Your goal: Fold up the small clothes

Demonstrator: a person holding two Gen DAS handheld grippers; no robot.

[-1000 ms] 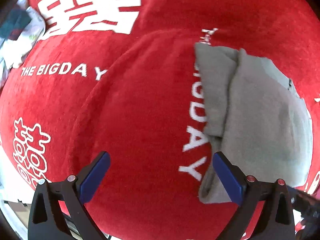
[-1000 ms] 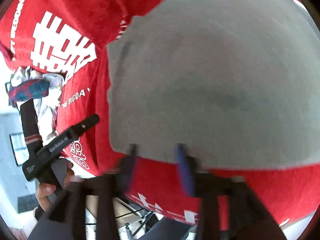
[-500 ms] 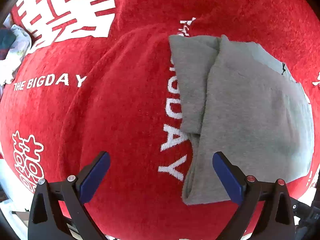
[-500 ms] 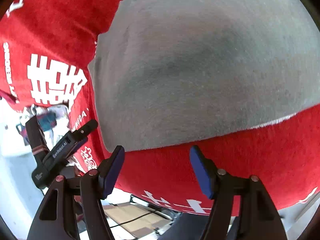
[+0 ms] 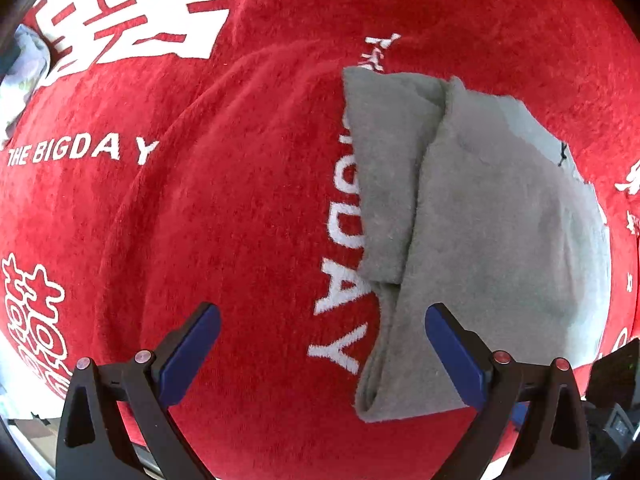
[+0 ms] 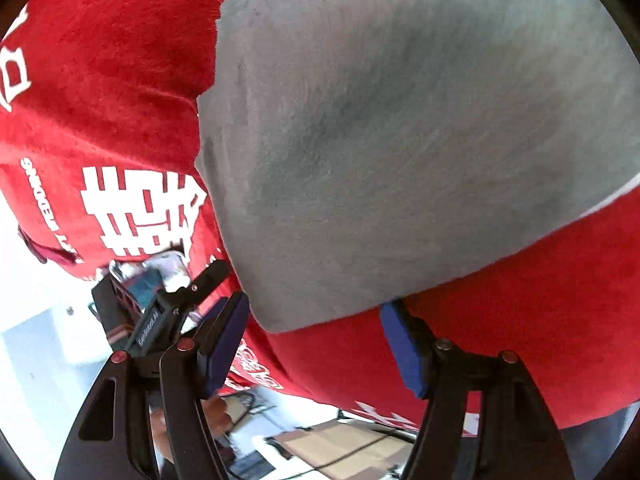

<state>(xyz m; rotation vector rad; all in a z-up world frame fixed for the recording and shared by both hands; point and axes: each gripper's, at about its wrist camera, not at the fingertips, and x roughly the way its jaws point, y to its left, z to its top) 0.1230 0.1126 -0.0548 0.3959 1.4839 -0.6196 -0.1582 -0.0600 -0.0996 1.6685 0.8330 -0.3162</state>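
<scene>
**A:** Start nearest. What are the grippers doing?

**B:** The right gripper [image 6: 314, 334], black-framed with blue pads, stands well apart at the jaws, which have just been opening. The near edge of the soft grey fleece garment [image 6: 400, 140] dips between the pads, but neither pad presses on it, so nothing is held. The left gripper [image 5: 320, 350] points down over the cloth with its jaws wide and empty; its right pad hangs over the garment's near left corner, and only red shows under the other.

**A:** And the garment itself?

**B:** It lies flat on the red plush table covering with white lettering [image 5: 200, 240], on the right side in the left wrist view. It looks partly folded: a narrower flap lies under a broader panel, with a long fold line running away from the camera.

**A:** How will it handle?

**B:** Light and limp, I'd judge. The nap should give the pads some bite, but the red plush may drag on it, so lifting beats sliding. Pinched in the middle it would droop and bunch. Corners and edges are the places: the near corner under the left gripper, the near hem in front of the right. Catch every layer there, or the fold may open.

**A:** Anything farther off?

**B:** Some pale crumpled cloth [image 5: 20, 76] beyond the red covering's far left edge, too small to identify.
</scene>
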